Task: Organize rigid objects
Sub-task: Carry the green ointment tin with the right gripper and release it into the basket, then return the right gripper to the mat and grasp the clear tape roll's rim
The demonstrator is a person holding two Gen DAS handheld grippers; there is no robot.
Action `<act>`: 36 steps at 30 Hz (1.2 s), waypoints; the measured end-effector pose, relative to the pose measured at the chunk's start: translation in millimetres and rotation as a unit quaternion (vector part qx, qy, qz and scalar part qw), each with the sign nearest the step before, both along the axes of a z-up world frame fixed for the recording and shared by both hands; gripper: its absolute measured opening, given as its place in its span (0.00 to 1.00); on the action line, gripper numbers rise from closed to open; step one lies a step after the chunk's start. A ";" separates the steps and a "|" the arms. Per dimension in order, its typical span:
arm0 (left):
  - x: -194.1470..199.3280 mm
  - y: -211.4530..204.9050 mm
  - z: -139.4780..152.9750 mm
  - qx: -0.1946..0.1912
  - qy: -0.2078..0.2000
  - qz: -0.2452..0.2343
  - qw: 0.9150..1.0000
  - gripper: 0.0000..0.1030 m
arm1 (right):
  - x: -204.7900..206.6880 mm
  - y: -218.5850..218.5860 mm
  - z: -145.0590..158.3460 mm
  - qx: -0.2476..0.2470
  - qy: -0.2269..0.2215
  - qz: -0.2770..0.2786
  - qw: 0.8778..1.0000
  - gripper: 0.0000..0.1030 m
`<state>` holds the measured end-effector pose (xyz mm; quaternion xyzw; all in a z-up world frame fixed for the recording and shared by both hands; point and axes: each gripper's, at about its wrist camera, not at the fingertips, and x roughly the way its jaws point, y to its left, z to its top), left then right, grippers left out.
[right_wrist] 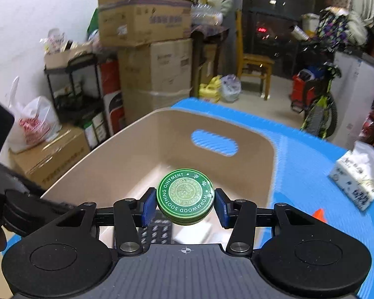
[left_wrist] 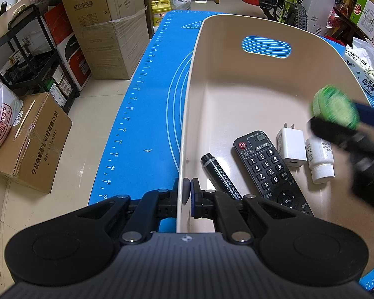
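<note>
A beige bin stands on the blue mat. My left gripper is shut on the bin's near left wall. Inside lie a black marker, a black remote, a white charger and a white bottle. My right gripper is shut on a round green ointment tin and holds it above the bin. The tin also shows blurred in the left wrist view.
A tissue pack lies on the mat right of the bin. An orange object peeks out by the right gripper. Cardboard boxes, a black rack and a bicycle stand on the floor beyond the table.
</note>
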<state>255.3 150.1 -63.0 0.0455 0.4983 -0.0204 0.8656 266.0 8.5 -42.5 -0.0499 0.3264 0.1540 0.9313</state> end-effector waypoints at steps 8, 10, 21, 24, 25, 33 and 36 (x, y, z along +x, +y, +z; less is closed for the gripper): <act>0.0 -0.1 -0.1 0.001 0.000 0.000 1.000 0.07 | 9.2 27.0 -23.7 -0.046 0.060 0.022 0.997 0.53; 0.2 0.1 -0.1 0.000 0.000 0.000 1.000 0.07 | 11.4 30.9 -25.0 -0.058 0.076 0.032 0.995 0.53; 0.2 0.2 -0.2 0.000 0.000 0.000 1.000 0.07 | 18.7 31.0 -26.1 -0.065 0.112 0.028 0.991 0.63; 0.5 -0.8 0.1 0.002 0.000 0.000 1.000 0.07 | 18.4 28.3 -24.2 -0.053 0.104 0.022 0.993 0.69; 0.6 -1.2 0.2 0.002 0.000 0.000 1.000 0.07 | 16.7 26.9 -23.1 -0.049 0.098 0.022 0.994 0.70; 1.2 -2.8 0.5 0.003 0.000 0.000 1.000 0.08 | -1.1 -7.9 -5.8 -0.024 0.029 -0.009 0.999 0.72; 1.0 -2.6 0.4 0.003 0.000 0.000 1.000 0.08 | -9.1 -31.9 7.0 -0.022 -0.007 -0.033 0.999 0.73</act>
